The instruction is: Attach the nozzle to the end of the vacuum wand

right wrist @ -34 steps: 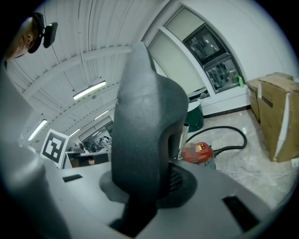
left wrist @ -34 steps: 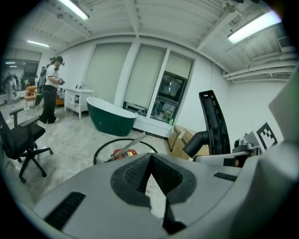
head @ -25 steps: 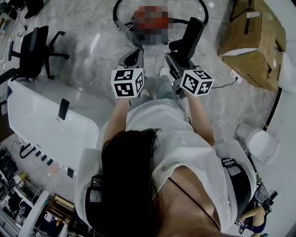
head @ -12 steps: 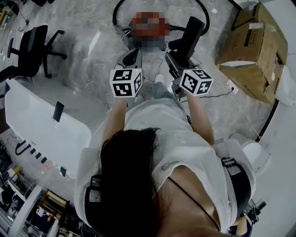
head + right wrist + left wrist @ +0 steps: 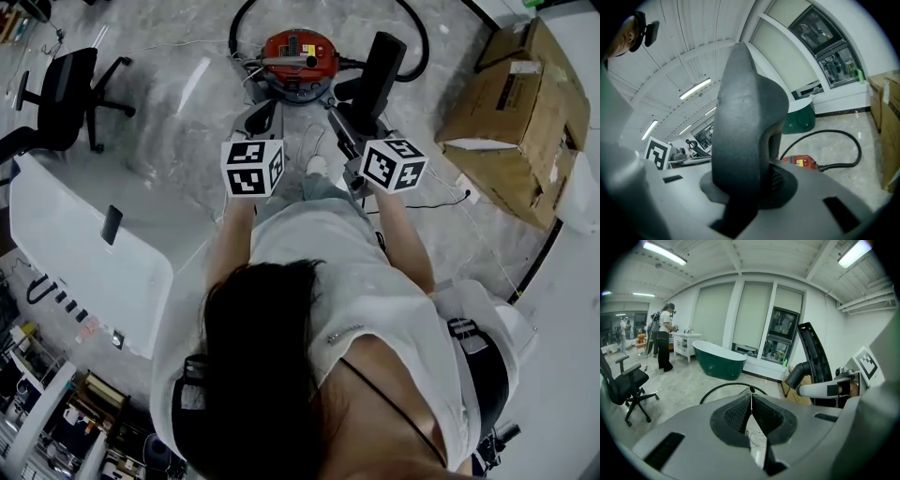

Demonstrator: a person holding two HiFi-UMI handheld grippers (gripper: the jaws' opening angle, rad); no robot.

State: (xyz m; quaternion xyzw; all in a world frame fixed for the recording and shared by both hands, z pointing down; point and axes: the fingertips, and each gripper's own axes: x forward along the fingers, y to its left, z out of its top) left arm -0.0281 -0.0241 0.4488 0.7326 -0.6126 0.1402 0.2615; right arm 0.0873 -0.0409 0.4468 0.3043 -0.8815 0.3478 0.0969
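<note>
Nozzle in my right tool, wand not yet reached
My right tool (image 5: 349, 120) is clamped on the black nozzle (image 5: 382, 67), which stands up above it; my left tool (image 5: 263, 118) is closed with nothing in it. The wand (image 5: 287, 62) lies across the red vacuum (image 5: 302, 47) on the floor ahead, apart from both tools. I judge this to be the approach: next I need to steady the wand's open end and line the nozzle's socket up with it

Matt black plastic nozzle (image 5: 382, 67), glossy stone floor (image 5: 178, 103), cardboard box (image 5: 511, 98)
</note>
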